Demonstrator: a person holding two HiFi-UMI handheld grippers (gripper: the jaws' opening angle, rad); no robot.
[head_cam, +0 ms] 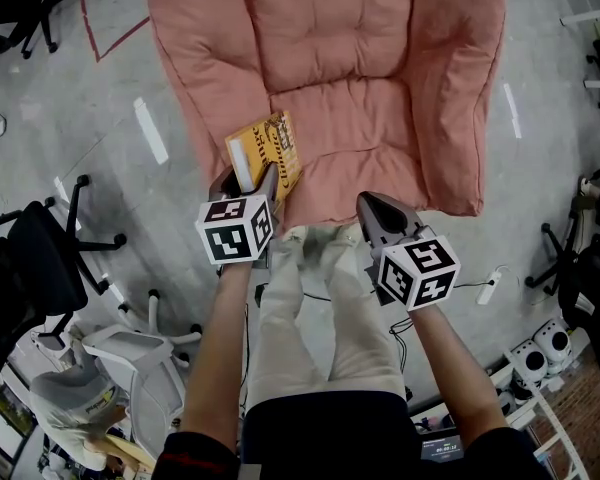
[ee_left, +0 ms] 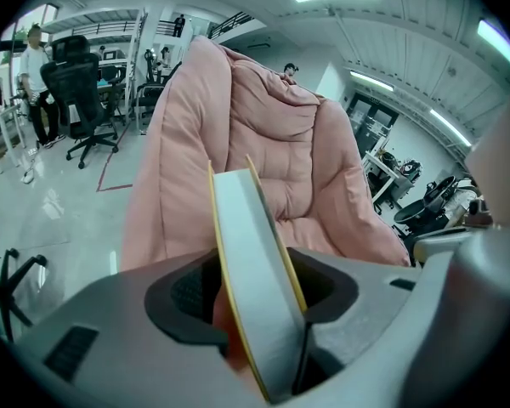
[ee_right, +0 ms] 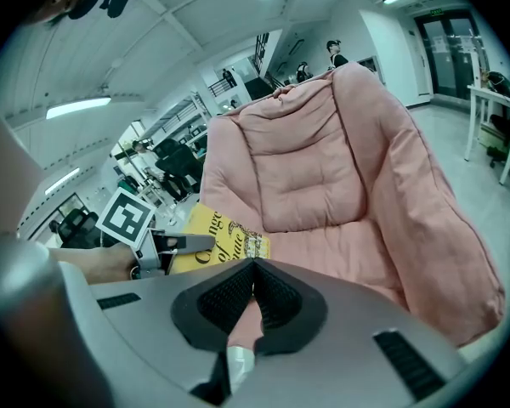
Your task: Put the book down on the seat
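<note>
Yellow book [head_cam: 267, 148] sits edge-up between the left gripper [head_cam: 248, 181] jaws, over the front-left corner of the pink chair [head_cam: 380, 88] seat. Jaws are spread, pads not pressing the covers. Right gripper [head_cam: 373, 206] is clenched on nothing, just off the chair's front edge.

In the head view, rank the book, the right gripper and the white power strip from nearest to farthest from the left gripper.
1. Book, between the left gripper's jaws.
2. Right gripper, off to its right.
3. Power strip, far right, beyond the right gripper.
</note>
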